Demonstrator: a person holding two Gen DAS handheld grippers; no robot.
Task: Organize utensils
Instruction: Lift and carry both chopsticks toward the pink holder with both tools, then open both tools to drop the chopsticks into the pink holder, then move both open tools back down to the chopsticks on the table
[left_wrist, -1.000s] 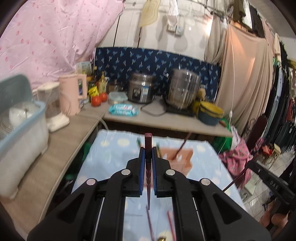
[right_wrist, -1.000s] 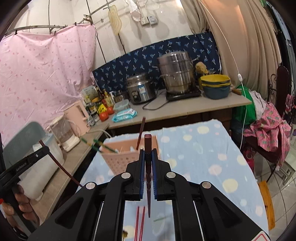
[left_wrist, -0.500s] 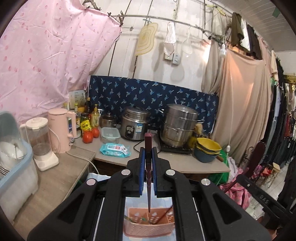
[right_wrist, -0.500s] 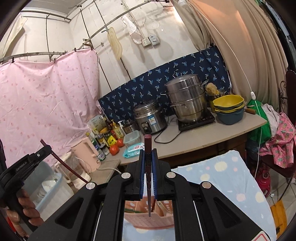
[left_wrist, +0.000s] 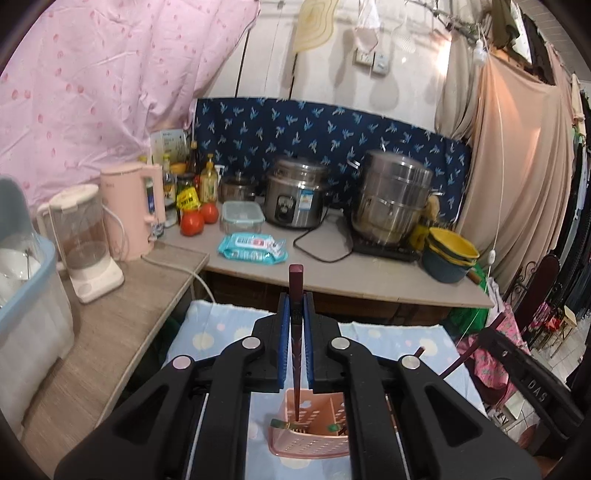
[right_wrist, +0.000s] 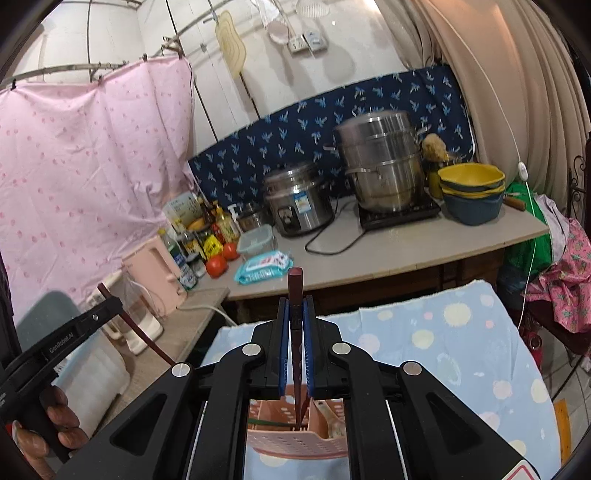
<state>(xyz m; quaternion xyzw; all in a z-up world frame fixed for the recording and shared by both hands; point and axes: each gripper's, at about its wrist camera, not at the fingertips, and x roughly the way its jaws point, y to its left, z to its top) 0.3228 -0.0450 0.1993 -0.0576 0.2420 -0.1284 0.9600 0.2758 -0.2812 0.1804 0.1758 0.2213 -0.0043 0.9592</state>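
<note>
My left gripper (left_wrist: 295, 306) is shut on a dark red chopstick (left_wrist: 296, 280) that stands upright between its blue pads. The chopstick's lower tip hangs over the pink perforated basket (left_wrist: 314, 443) on the blue dotted tablecloth (left_wrist: 207, 332). My right gripper (right_wrist: 295, 310) is shut on a second dark red chopstick (right_wrist: 295, 284), tip down in the same basket (right_wrist: 291, 441). Green-handled utensils (left_wrist: 280, 424) and a pale spoon (right_wrist: 332, 417) lie in the basket. Each gripper shows in the other's view: the right one (left_wrist: 517, 365) and the left one (right_wrist: 85, 325), held by a hand (right_wrist: 48, 428).
Behind the table runs a counter (left_wrist: 369, 280) with a rice cooker (left_wrist: 295, 199), a steel steamer pot (left_wrist: 391, 199), stacked bowls (left_wrist: 450, 254), a wipes pack (left_wrist: 253, 245) and tomatoes (left_wrist: 192, 223). A pink kettle (left_wrist: 133, 210), a blender (left_wrist: 85, 240) and a dish bin (left_wrist: 26, 280) stand left.
Both grippers have travelled forward over the table with their chopsticks. The basket, ahead of them a second ago, now lies right under the fingertips, and the loose chopsticks on the cloth have left view.
</note>
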